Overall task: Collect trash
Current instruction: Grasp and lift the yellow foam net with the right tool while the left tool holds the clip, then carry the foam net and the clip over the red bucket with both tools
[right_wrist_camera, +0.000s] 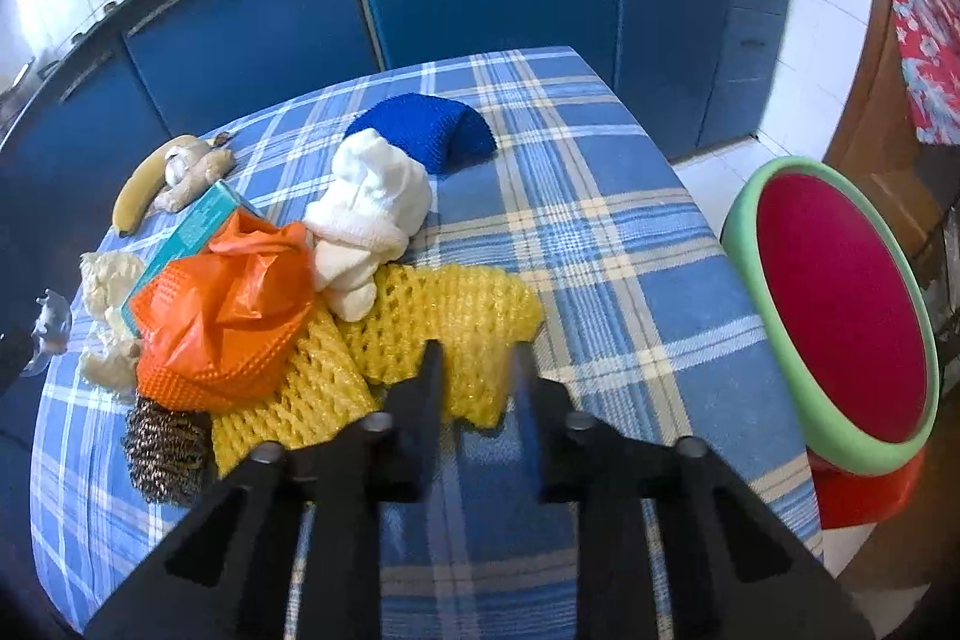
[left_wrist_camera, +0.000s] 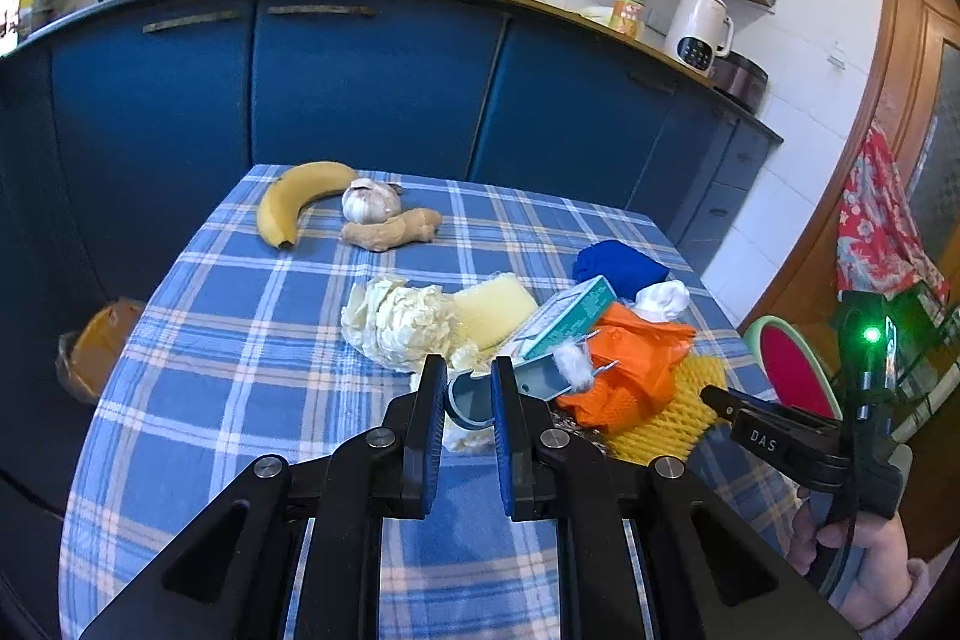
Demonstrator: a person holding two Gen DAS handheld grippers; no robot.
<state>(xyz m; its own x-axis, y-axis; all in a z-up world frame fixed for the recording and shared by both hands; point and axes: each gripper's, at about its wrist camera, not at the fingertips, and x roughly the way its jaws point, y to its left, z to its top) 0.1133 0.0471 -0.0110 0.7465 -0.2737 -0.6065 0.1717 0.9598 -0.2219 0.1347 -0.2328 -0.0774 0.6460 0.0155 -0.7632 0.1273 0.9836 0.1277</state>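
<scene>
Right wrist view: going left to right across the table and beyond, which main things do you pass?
Banana → orange plastic bag → white cloth → blue knitted cloth → bare checked tablecloth → red stool with green rim. The teal box and yellow foam net overlap the bag, so they are left out.

My left claw (left_wrist_camera: 469,394) is matte black with blue pads lining the fingers (left_wrist_camera: 503,436) and round silver screws at the joints. My right claw (right_wrist_camera: 474,370) is black too, its body stamped "DAS" in white, with a green light and a black cable. My hand (left_wrist_camera: 864,556) is bare-skinned, the cuff pale pink.
</scene>
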